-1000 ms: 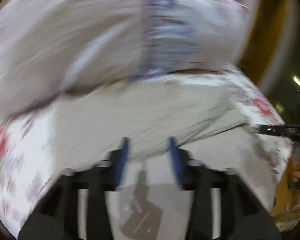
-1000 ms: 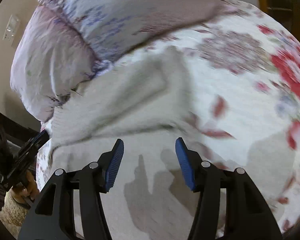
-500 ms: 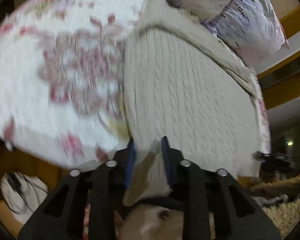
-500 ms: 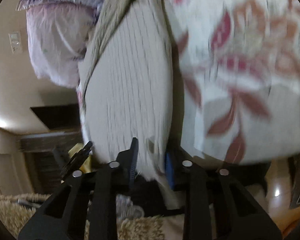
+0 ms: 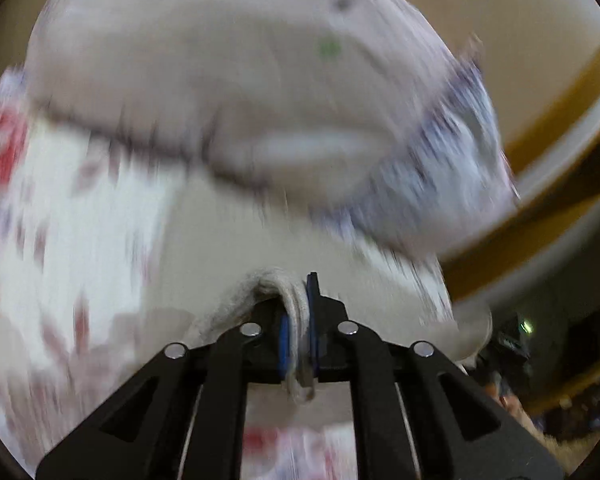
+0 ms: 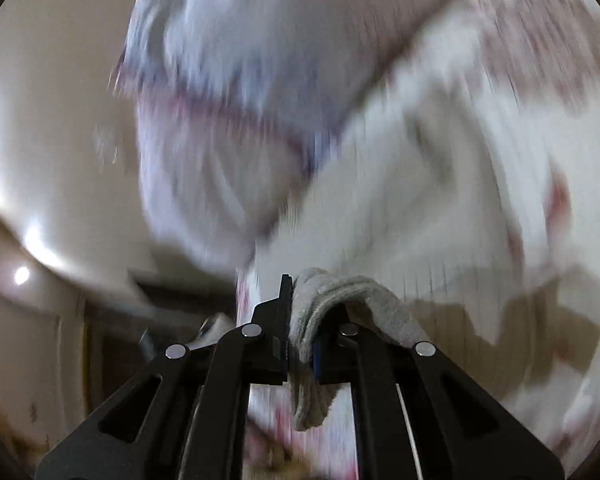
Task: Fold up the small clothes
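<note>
Both hand-held grippers clamped on the sweater hem.
Left hand-held gripper [image 5: 298,330] and right hand-held gripper [image 6: 300,334] pinch the sweater [image 5: 276,236] near edge over the bed [image 5: 80,220]; soft, thick knit, likely sagging; hem corners suit gripping.

The left gripper [image 5: 299,320] is matte black plastic, built of angular linkage arms with triangular cut-outs. Four round silver screw heads sit in a shallow arc across its joints. Its fingers [image 5: 312,312] carry thin blue pads on their inner faces. The right gripper [image 6: 300,320] has the same black frame, the same four silver screws, and blue pads on its fingers [image 6: 285,312].
</note>
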